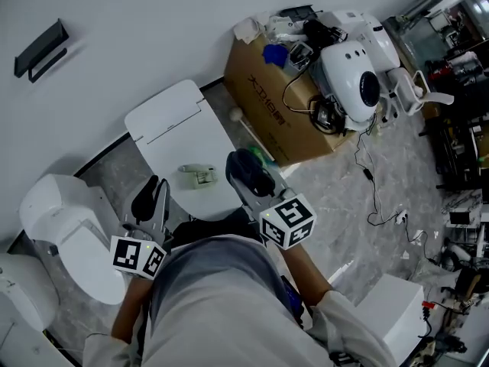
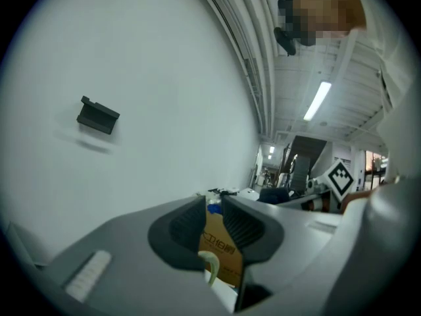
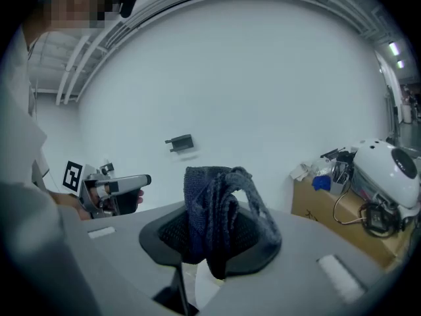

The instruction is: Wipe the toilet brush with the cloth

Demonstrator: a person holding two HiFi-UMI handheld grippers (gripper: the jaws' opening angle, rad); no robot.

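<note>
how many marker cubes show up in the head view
2. One marker cube sits on the left gripper, lower left; the other is on the right gripper, near the middle, behind the jaws gripping the dark cloth. None looks hidden.

Box (image 1: 263, 109) just right of toilet (image 1: 172, 128), both apparently against wall (image 1: 153, 21).
</note>
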